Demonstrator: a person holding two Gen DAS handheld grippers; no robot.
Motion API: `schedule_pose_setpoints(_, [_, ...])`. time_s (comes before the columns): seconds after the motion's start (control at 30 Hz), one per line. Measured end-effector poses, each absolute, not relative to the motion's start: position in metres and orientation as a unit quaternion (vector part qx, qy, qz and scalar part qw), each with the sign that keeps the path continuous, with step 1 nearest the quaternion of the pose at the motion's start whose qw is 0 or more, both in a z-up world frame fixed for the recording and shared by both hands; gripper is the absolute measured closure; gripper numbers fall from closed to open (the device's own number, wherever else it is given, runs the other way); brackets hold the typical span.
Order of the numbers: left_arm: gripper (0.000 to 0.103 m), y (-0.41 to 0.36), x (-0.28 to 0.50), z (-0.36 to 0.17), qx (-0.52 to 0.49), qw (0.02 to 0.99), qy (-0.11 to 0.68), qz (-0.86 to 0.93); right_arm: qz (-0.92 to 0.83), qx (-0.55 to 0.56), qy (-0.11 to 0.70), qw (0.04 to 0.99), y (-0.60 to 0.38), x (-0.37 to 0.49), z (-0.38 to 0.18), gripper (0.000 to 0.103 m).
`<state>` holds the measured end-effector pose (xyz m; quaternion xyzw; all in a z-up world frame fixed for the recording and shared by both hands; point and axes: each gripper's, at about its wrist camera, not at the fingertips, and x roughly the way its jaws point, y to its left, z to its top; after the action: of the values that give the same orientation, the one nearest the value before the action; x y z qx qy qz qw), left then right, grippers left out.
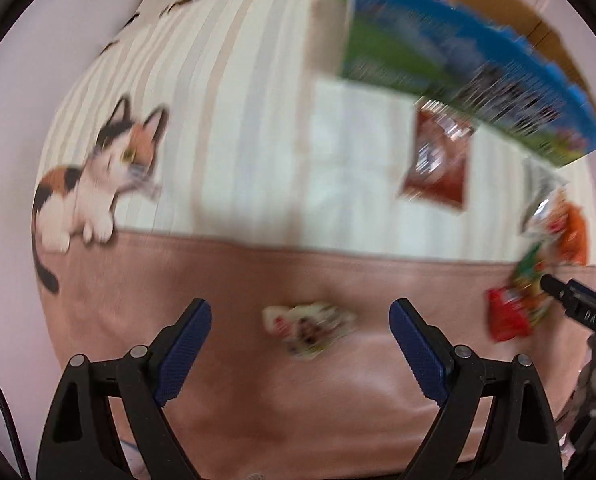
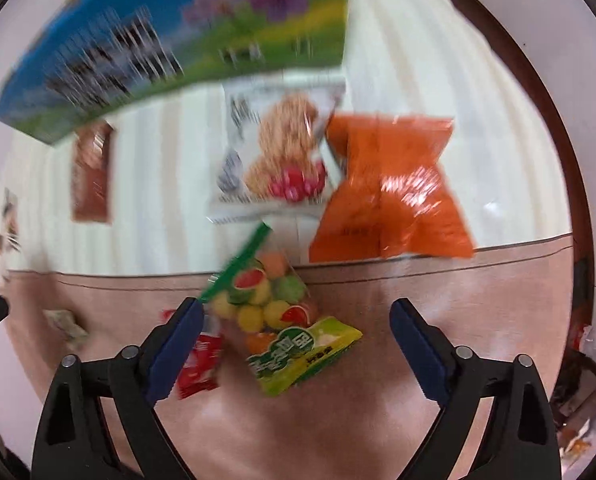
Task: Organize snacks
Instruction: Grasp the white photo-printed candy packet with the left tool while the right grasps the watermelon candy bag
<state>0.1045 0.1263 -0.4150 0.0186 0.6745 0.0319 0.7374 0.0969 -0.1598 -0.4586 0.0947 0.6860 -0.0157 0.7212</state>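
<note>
My left gripper point(image 1: 299, 320) is open and empty above a small white snack packet point(image 1: 307, 326) on the pink cloth band. My right gripper point(image 2: 294, 320) is open and empty over a green fruit-candy bag point(image 2: 282, 320), with a small red packet point(image 2: 200, 364) under its left finger. Beyond lie a white biscuit bag point(image 2: 278, 152), an orange bag point(image 2: 393, 188) and a brown packet point(image 2: 92, 176). A blue and green carton point(image 2: 178, 44) stands at the back; it also shows in the left wrist view point(image 1: 457, 68). Both views are blurred.
The snacks lie on a striped cream cloth point(image 1: 258, 128) with a pink border and a printed calico cat point(image 1: 94, 176). The right gripper's tip point(image 1: 569, 300) shows at the left wrist view's right edge. Clutter point(image 2: 585, 392) lies on the floor at far right.
</note>
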Motion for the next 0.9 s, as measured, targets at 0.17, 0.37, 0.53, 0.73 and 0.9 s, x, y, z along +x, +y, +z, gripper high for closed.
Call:
schedule_pose_setpoints(0.17, [0.012, 0.139, 0.093, -0.437, 0.023, 0.718, 0.694, 0.041, -0.003, 0.089, 0.702, 0.707, -0.137, 0.087, -0.483, 0.013])
schedule_pose_setpoints(0.37, [0.012, 0.152, 0.092, -0.477, -0.054, 0.677, 0.733, 0.043, 0.020, 0.096, 0.708, 0.699, -0.115, 0.078, -0.488, 0.018])
schedule_pose_setpoints(0.53, [0.012, 0.148, 0.098, -0.506, -0.105, 0.653, 0.749, 0.026, 0.019, 0.084, 0.717, 0.692, -0.107, 0.078, -0.493, 0.017])
schedule_pose_setpoints(0.73, [0.041, 0.136, 0.103, -0.515, -0.107, 0.660, 0.744, 0.027, 0.018, 0.083, 0.721, 0.688, -0.104, 0.078, -0.500, 0.018])
schedule_pose_setpoints(0.9, [0.042, 0.121, 0.103, -0.501, -0.100, 0.674, 0.731, 0.021, 0.015, 0.078, 0.706, 0.704, -0.103, 0.076, -0.492, 0.027])
